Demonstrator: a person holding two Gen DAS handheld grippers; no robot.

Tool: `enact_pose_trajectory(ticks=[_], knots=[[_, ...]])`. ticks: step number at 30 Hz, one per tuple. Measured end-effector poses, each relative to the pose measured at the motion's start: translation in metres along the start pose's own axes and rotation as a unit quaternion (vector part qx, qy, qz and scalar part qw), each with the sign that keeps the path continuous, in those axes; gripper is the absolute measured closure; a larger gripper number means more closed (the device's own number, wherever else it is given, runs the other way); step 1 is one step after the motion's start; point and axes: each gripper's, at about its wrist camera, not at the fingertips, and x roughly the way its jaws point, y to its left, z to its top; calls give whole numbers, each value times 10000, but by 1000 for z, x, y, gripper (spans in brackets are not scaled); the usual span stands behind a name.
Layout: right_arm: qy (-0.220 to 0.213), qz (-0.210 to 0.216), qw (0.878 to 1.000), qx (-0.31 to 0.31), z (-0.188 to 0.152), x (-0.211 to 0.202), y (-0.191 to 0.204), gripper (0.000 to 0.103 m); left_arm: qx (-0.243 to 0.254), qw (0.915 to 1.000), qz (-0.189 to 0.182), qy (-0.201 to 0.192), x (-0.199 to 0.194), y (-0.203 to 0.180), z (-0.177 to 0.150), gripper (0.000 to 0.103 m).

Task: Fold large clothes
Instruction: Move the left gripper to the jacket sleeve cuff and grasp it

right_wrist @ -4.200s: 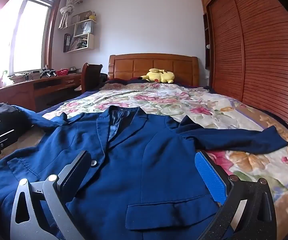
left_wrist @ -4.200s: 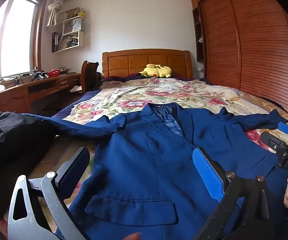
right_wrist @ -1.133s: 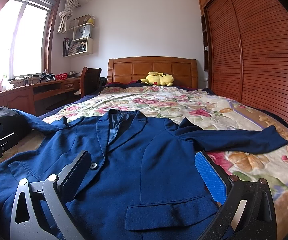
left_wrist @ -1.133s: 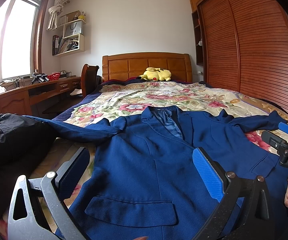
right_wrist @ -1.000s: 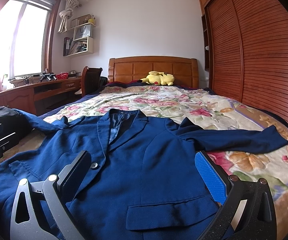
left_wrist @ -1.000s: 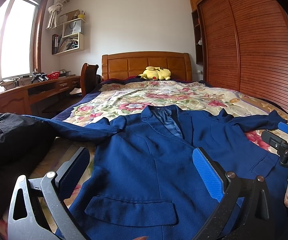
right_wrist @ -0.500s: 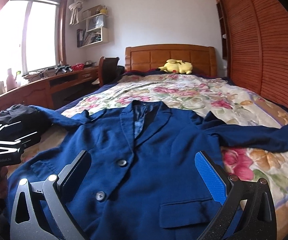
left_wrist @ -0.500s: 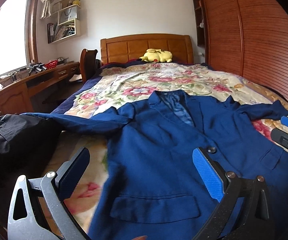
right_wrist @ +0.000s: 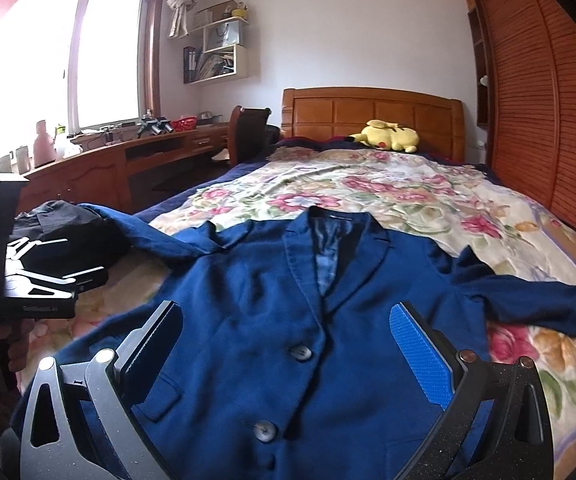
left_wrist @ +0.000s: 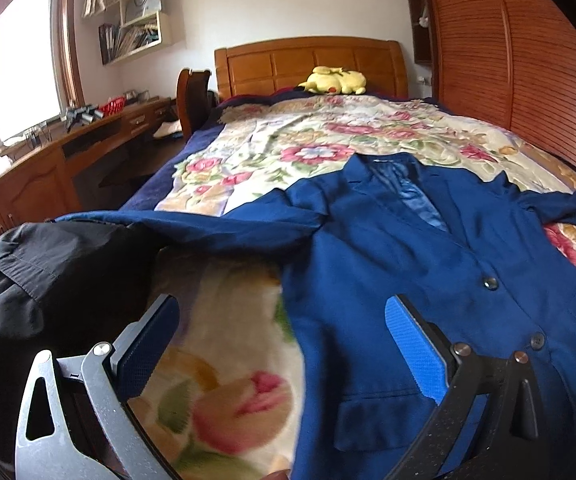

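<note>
A dark blue blazer [left_wrist: 408,264] [right_wrist: 271,304] lies face up and buttoned on the floral bedspread [left_wrist: 328,148], collar toward the headboard. One sleeve [left_wrist: 191,228] reaches left onto a black garment [left_wrist: 39,280]. The other sleeve [right_wrist: 544,304] stretches right. My left gripper [left_wrist: 281,344] hangs open above the blazer's left edge and the bare bedspread, holding nothing. My right gripper [right_wrist: 285,346] hovers open over the blazer's front near its buttons [right_wrist: 302,353]. In the right wrist view the left gripper [right_wrist: 27,280] shows at the left, held by a hand [right_wrist: 7,344].
A yellow plush toy [right_wrist: 388,136] lies by the wooden headboard [right_wrist: 372,112]. A slatted wooden wardrobe [right_wrist: 540,100] lines the right side. A long desk [right_wrist: 99,168] and a chair [right_wrist: 247,132] stand along the left under the window.
Both grippers have risen and shifted left. The left one now hangs over the blazer's left edge and bedspread, the right one over the buttons. The blazer has not moved.
</note>
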Motion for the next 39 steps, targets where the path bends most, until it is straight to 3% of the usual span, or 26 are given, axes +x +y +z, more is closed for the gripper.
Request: enact_pose_trajectory(ticks=[8, 20, 24, 31, 34, 37, 39], knots=[[199, 404, 9989, 127, 15, 34, -7, 0, -138, 9996, 53, 257, 33, 30, 17, 0], [428, 439, 9981, -73, 19, 62, -11, 0, -542, 9963, 207, 640, 95, 54, 39, 1], [493, 426, 9978, -109, 19, 62, -7, 0, -945, 9921, 121, 821, 117, 66, 47, 4], [587, 396, 9974, -97, 21, 65, -6, 0, -1514, 9836, -29, 974, 146, 79, 52, 25], [598, 402, 9974, -54, 22, 64, -7, 0, -1580, 9822, 57, 1013, 152, 81, 54, 33], [587, 385, 9975, -42, 23, 65, -10, 0, -1577, 9822, 157, 1004, 154, 83, 57, 51], [576, 374, 9976, -32, 23, 65, -11, 0, -1481, 9836, 194, 1014, 156, 82, 60, 55]])
